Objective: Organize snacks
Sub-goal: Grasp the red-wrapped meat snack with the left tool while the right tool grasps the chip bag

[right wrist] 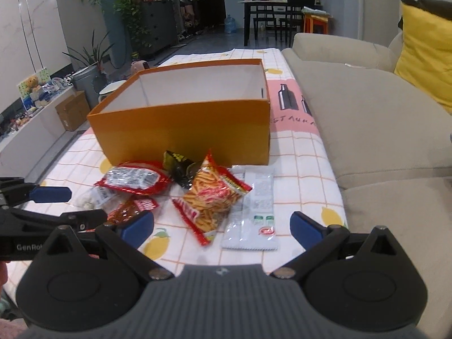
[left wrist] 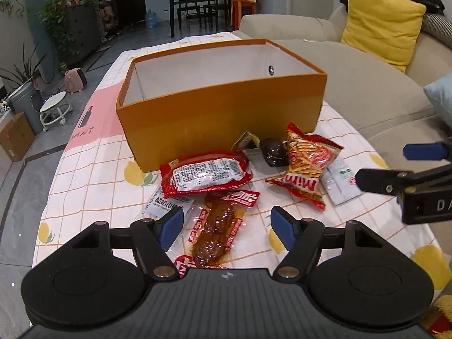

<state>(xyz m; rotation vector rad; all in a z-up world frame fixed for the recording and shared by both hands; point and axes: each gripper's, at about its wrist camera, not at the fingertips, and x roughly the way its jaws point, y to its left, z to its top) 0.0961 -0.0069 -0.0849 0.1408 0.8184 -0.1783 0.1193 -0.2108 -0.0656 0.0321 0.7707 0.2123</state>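
Note:
An orange box [left wrist: 220,113] [right wrist: 183,127] with a bare white inside stands open on the checked tablecloth. In front of it lie a red packet with a white label [left wrist: 206,173] [right wrist: 132,179], a Mimi stick-snack bag [left wrist: 308,163] [right wrist: 214,197], a chicken-leg packet [left wrist: 220,223] [right wrist: 127,209], a white sachet [left wrist: 339,183] [right wrist: 254,206], a dark packet [left wrist: 272,151] [right wrist: 178,166] and a white yogurt-snack pack [left wrist: 163,203]. My left gripper [left wrist: 227,227] [right wrist: 86,204] hangs open over the chicken-leg packet. My right gripper [right wrist: 221,226] [left wrist: 381,165] is open above the Mimi bag and sachet.
The table [left wrist: 93,175] drops off to the floor on the left. A beige sofa [right wrist: 367,130] with a yellow cushion [left wrist: 381,25] runs along the right edge. A stool [left wrist: 55,107] and cardboard carton [left wrist: 15,138] stand on the floor at left.

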